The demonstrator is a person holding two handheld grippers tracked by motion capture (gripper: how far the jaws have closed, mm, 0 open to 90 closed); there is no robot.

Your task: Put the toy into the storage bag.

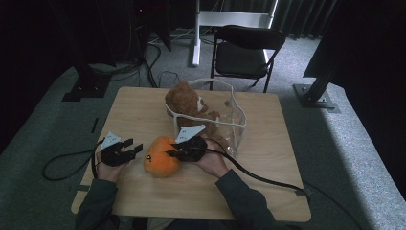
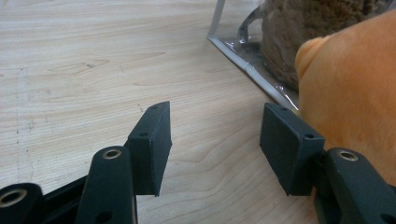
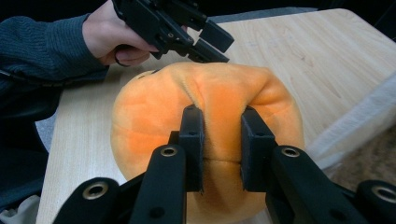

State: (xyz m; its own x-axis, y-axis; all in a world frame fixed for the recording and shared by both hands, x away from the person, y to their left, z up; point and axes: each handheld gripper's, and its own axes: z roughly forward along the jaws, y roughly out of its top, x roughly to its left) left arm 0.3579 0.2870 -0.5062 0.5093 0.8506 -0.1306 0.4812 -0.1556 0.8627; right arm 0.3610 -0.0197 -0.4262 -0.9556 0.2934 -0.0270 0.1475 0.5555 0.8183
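Looking down, I see a wooden table (image 1: 143,110) carrying a clear plastic bag (image 1: 234,120) with a brown teddy bear (image 1: 184,100) inside, and an orange plush toy (image 1: 160,155) just in front of it. My right gripper (image 3: 222,149) pinches a fold of the plush between nearly closed jaws. My left gripper (image 2: 215,144) sits beside the plush, jaws spread wide, holding nothing.

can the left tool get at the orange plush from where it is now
Probably yes. The left tool is open, resting right beside the orange plush with bare table between its fingers and nothing blocking. The right tool already pinches the plush's top.
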